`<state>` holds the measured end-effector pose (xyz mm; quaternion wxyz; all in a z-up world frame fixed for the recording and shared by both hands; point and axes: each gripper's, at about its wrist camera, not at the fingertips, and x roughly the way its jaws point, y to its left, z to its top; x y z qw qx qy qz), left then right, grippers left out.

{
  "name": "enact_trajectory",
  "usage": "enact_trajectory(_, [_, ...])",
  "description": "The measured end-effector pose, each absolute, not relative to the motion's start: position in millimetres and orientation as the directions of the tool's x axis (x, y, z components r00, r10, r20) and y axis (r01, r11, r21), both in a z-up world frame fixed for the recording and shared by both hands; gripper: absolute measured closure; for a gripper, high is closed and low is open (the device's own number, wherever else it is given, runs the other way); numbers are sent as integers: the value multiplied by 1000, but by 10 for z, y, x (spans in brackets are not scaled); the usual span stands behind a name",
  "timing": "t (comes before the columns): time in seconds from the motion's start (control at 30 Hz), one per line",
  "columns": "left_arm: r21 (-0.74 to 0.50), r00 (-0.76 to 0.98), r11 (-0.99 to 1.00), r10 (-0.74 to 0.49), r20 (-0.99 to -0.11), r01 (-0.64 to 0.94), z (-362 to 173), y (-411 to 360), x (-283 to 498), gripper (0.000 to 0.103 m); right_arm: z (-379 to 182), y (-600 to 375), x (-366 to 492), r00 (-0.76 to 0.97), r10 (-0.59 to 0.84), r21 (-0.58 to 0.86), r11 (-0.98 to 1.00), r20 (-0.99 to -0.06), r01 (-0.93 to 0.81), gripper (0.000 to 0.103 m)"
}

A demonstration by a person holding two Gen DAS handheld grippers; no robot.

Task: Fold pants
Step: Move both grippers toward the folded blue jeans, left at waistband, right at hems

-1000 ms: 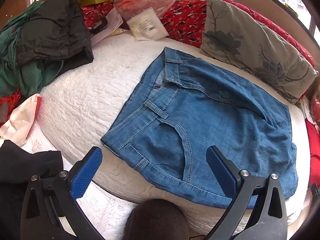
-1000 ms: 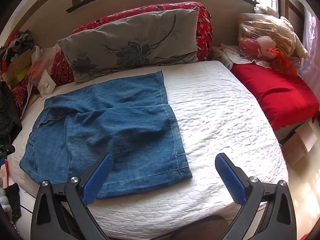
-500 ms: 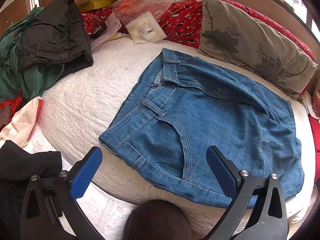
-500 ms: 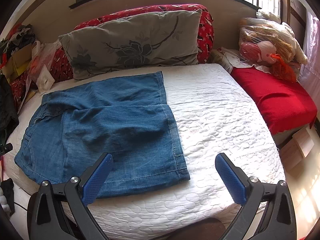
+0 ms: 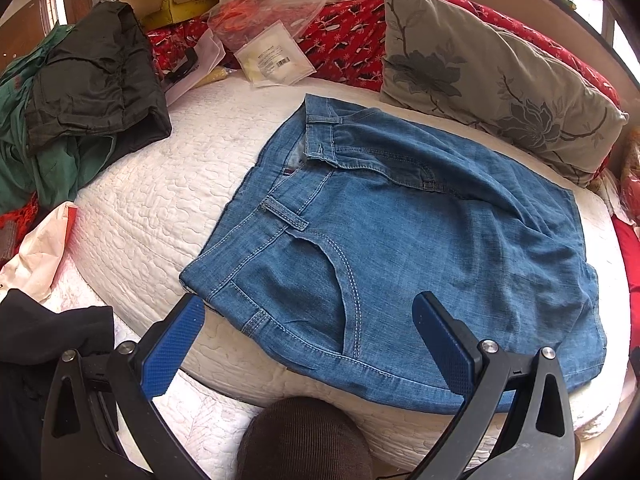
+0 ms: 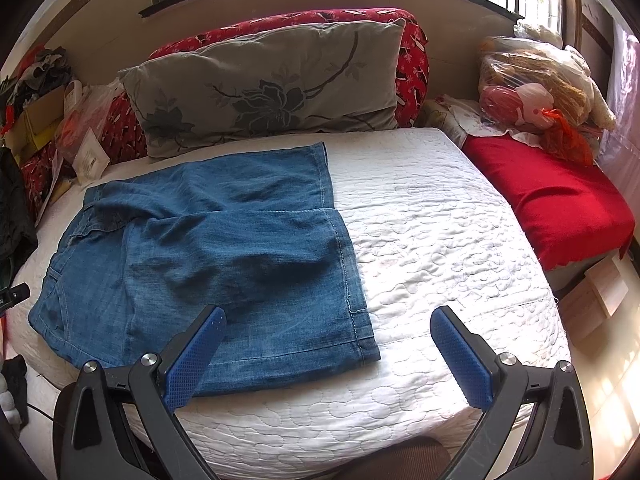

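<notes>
Blue denim pants [image 5: 400, 236] lie flat on the white quilted bed [image 5: 160, 208], legs folded back over the body, waistband to the left. They also show in the right wrist view [image 6: 208, 264], hems to the right. My left gripper [image 5: 308, 336] is open and empty, hovering just above the near waistband corner. My right gripper [image 6: 328, 356] is open and empty, hovering above the near hem corner of the pants.
A grey floral pillow [image 6: 264, 84] lies behind the pants. Dark and green clothes [image 5: 80, 92] are piled at the left, with bags and boxes [image 5: 256, 28] behind. A red cushion [image 6: 548, 196] and bagged items [image 6: 532, 92] are at the right. A brown-clad knee [image 5: 304, 440] is below.
Both grippers have moved forward and lower toward the near edge of the pants. Both stay open. The pants have not moved.
</notes>
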<state>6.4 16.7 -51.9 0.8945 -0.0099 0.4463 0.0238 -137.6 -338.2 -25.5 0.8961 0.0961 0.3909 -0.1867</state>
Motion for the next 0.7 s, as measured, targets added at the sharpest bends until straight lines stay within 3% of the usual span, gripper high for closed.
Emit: enact_trajectory(0.7, [14, 616, 1000, 12, -788, -2, -465, -7, 78, 0, -303, -3446, -1354, 609, -253, 37, 906, -752, 421, 0])
